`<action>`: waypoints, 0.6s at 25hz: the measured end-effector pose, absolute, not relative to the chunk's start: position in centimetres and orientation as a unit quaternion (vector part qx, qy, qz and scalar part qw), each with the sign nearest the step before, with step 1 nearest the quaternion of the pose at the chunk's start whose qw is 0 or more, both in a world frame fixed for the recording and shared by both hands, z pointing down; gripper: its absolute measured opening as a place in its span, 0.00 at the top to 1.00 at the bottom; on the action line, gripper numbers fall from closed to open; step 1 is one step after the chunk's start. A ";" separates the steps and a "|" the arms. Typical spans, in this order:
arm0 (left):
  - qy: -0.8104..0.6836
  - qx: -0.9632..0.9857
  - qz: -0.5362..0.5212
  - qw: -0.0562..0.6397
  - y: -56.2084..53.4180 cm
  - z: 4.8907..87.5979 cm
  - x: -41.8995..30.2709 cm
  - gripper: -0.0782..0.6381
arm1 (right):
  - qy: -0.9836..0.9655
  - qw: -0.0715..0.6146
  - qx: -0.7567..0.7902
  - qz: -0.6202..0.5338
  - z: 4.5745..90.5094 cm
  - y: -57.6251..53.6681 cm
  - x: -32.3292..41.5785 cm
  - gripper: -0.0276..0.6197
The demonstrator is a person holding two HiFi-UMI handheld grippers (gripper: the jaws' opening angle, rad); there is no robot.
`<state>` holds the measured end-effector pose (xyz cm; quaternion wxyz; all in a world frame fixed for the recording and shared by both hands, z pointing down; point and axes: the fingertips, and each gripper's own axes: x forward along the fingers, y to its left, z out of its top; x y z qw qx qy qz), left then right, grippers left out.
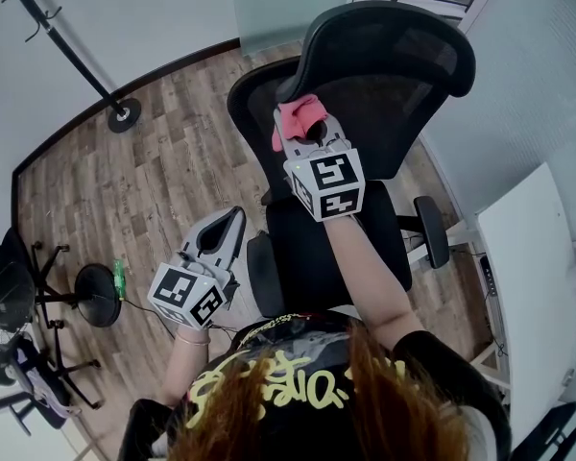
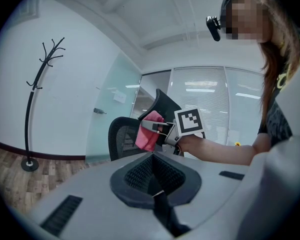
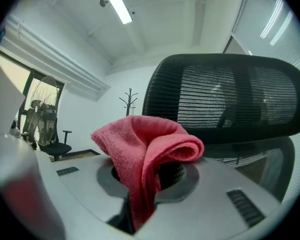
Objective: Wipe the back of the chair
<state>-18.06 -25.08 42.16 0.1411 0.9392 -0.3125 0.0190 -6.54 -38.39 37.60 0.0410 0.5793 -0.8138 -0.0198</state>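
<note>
The right tool (image 1: 312, 134) pinches the soft, light pink terry cloth (image 1: 298, 113) mid-fold at upper centre, while the left tool (image 1: 232, 221) is closed and empty.
</note>
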 end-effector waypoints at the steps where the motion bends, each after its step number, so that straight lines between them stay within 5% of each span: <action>1: -0.313 0.939 0.019 0.142 -25.1 42.2 -18.1 0.90 | -0.820 0.044 0.570 -0.022 37.6 -38.1 -7.0 0.84; 7: -0.309 0.939 0.015 0.148 -25.2 42.4 -17.0 0.90 | -0.839 0.063 0.539 -0.035 38.4 -34.9 -6.5 0.84; 15: -0.302 0.943 0.015 0.139 -25.3 41.5 -12.7 0.90 | -0.768 0.064 0.637 -0.003 39.1 -32.4 9.1 0.84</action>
